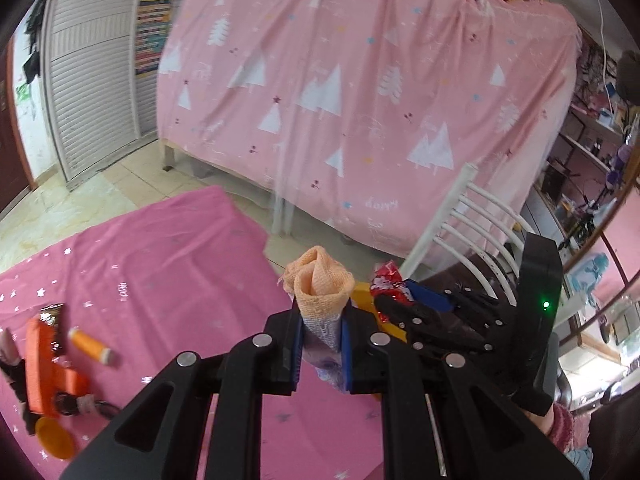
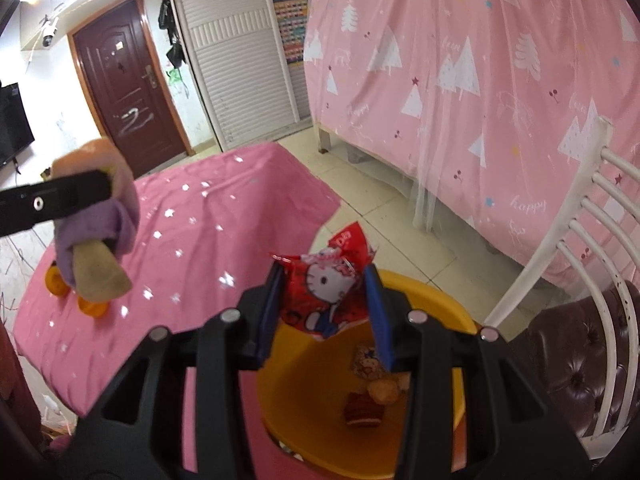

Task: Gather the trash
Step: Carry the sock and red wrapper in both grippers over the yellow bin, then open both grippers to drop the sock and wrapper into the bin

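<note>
Two loads hang ready: the right hand-held gripper clamps a red crinkled cartoon-cat wrapper over the yellow plastic bin and should release there, while the left hand-held gripper pinches a rolled peach-and-purple cloth nearby.

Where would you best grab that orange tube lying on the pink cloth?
Probably around its middle, coming from above with the fingers across its width. The orange tube lies flat on the pink cloth, long and narrow with a pale cap at one end, so its two long sides are free. The orange block sits close beside it, so stay clear of that side.
</note>
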Action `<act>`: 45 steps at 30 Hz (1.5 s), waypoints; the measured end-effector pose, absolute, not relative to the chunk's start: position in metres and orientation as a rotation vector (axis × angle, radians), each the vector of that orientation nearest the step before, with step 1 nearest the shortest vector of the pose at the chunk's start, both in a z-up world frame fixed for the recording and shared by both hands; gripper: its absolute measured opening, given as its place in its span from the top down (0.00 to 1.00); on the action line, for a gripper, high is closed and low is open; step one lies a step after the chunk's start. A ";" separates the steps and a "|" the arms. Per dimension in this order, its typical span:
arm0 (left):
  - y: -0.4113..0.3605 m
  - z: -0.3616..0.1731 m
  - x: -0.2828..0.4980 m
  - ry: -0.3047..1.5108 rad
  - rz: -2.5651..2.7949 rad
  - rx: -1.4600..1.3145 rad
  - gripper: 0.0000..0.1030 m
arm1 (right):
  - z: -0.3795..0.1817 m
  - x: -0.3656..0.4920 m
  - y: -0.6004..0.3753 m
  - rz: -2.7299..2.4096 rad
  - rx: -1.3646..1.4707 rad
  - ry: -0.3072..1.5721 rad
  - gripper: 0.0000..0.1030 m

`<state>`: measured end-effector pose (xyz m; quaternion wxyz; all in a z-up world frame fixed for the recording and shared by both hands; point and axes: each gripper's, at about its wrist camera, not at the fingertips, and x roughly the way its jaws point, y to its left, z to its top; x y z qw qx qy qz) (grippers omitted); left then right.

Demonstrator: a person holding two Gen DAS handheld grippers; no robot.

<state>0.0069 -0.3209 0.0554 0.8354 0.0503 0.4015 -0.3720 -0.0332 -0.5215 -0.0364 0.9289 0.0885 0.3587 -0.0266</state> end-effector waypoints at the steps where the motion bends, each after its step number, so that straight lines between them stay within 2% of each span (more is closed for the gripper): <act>1: -0.327 0.053 0.006 0.856 -0.795 0.113 0.92 | -0.039 -0.035 -0.525 -0.051 0.176 0.742 0.60; 5: -0.347 0.045 0.004 0.879 -0.814 0.126 0.92 | -0.046 -0.041 -0.538 -0.059 0.194 0.753 0.47; 8: -0.357 0.041 0.006 0.898 -0.819 0.116 0.92 | -0.046 -0.044 -0.545 -0.061 0.208 0.749 0.46; 11: -0.365 0.039 0.008 0.911 -0.822 0.111 0.88 | -0.046 -0.046 -0.550 -0.068 0.209 0.743 0.40; 13: -0.369 0.038 0.010 0.924 -0.835 0.100 0.81 | -0.046 -0.046 -0.551 -0.068 0.212 0.744 0.40; 14: -0.369 0.038 0.010 0.925 -0.838 0.096 0.72 | -0.046 -0.046 -0.550 -0.068 0.210 0.744 0.40; 15: -0.370 0.037 0.010 0.927 -0.842 0.091 0.57 | -0.046 -0.046 -0.549 -0.067 0.208 0.744 0.40; 17: -0.369 0.038 0.011 0.920 -0.839 0.082 0.38 | -0.046 -0.046 -0.549 -0.070 0.205 0.744 0.40; 18: -0.367 0.039 0.010 0.911 -0.832 0.078 0.35 | -0.046 -0.045 -0.550 -0.070 0.204 0.745 0.40; 34: -0.328 0.056 0.013 0.869 -0.785 0.049 0.34 | -0.032 -0.040 -0.526 -0.026 0.189 0.713 0.39; 38: -0.307 0.063 0.015 0.838 -0.758 0.040 0.31 | -0.027 -0.035 -0.509 0.007 0.180 0.703 0.29; 45: -0.254 0.073 0.030 0.805 -0.664 0.024 0.27 | -0.021 -0.020 -0.473 0.083 0.161 0.699 0.29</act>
